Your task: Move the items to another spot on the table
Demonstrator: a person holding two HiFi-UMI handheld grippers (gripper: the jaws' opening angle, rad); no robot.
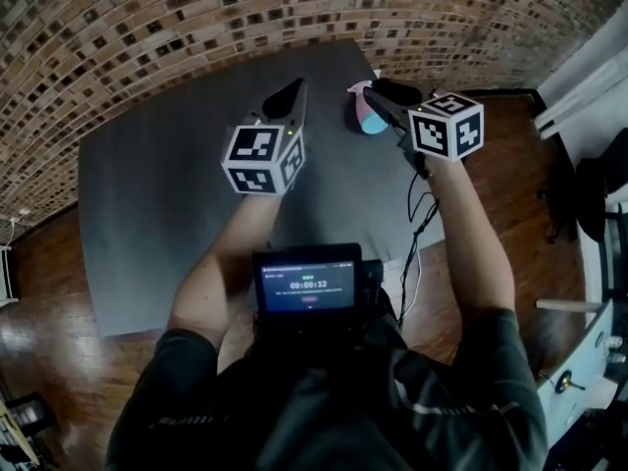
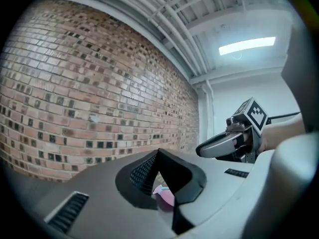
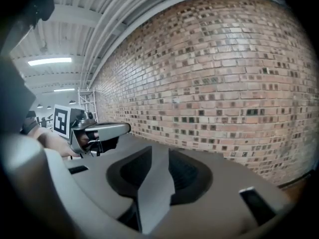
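A small pink and blue item [image 1: 370, 121] lies on the grey table [image 1: 167, 214] near its far right corner. My right gripper [image 1: 378, 91] hovers just over and beside it. In the right gripper view its jaws [image 3: 160, 148] stand a narrow gap apart, with only grey surface showing between them and no pink item. My left gripper [image 1: 292, 88] points at the far edge to the item's left, tips together. Through the slit low between its jaws [image 2: 158, 153] the pink item [image 2: 165, 195] shows. Each gripper sees the other: the right gripper [image 2: 219, 146], the left gripper [image 3: 107, 129].
A brick wall [image 1: 196, 27] runs behind the table's far edge. A screen with a timer [image 1: 307, 285] sits on the person's chest. A black cable [image 1: 417, 224] hangs by the table's right edge over the wooden floor [image 1: 510, 145]. White furniture [image 1: 589, 361] stands at the right.
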